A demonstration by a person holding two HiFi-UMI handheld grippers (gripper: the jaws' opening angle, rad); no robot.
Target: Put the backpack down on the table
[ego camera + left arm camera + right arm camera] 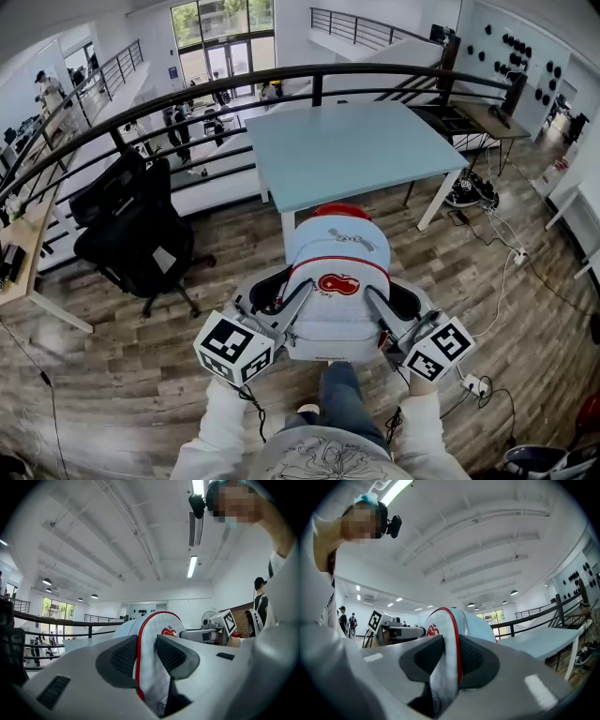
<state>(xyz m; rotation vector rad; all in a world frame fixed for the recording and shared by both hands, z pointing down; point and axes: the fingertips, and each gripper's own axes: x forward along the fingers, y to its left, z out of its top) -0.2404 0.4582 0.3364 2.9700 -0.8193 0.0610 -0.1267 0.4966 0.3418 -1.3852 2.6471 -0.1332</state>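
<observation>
The left gripper [289, 302] and right gripper [389, 305] each pinched a red-trimmed side of the backpack [336, 272], holding it upright in the air by the counter's [356, 150] near edge.

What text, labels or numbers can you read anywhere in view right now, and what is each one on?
No text is readable in any view.
On the backpack: a red emblem, a picture with no letters.
Above it: grey print, too blurred to read.
On the marker cubes: black-and-white square patterns, no words.
By the glass doors: a blue sign, too small to read.
</observation>
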